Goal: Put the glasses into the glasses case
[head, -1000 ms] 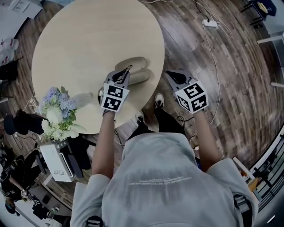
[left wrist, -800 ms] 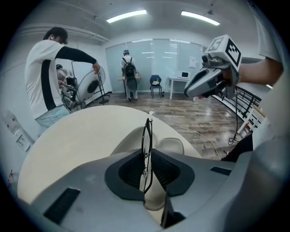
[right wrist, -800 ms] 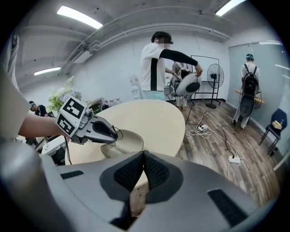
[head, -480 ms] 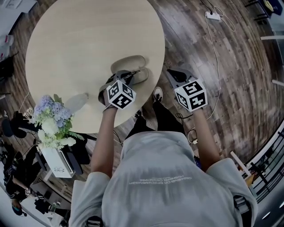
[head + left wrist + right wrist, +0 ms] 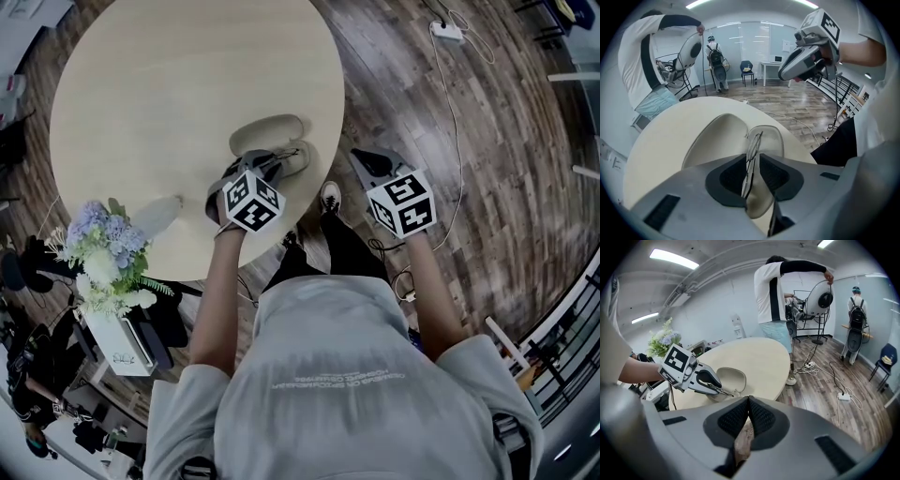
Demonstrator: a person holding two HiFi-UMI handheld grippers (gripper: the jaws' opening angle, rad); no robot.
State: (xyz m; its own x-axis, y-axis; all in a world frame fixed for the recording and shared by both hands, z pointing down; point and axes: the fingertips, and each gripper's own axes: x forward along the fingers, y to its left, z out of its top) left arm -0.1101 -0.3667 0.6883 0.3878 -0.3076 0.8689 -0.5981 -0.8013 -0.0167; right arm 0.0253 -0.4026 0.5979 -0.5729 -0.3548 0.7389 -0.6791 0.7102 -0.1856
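Observation:
The beige glasses case (image 5: pixel 269 134) lies open near the round table's (image 5: pixel 169 84) near edge, lid and tray both showing (image 5: pixel 767 137). My left gripper (image 5: pixel 271 169) hovers just at the case's near side, shut on the thin wire-frame glasses (image 5: pixel 753 149), which stand edge-on between its pads and reach over the tray. From the right gripper view the left gripper (image 5: pixel 690 374) points at the case (image 5: pixel 731 377). My right gripper (image 5: pixel 368 161) hangs off the table over the wooden floor, jaws (image 5: pixel 748 401) closed together with nothing in them.
A bunch of blue and white flowers (image 5: pixel 105 251) stands at the table's left edge, with a pale object (image 5: pixel 159 213) beside it. A power strip and cable (image 5: pixel 450 30) lie on the floor. A person in a white shirt (image 5: pixel 774 292) stands beyond the table.
My left gripper has twisted and moved a little toward the open case with the glasses still in it. The right gripper has barely moved.

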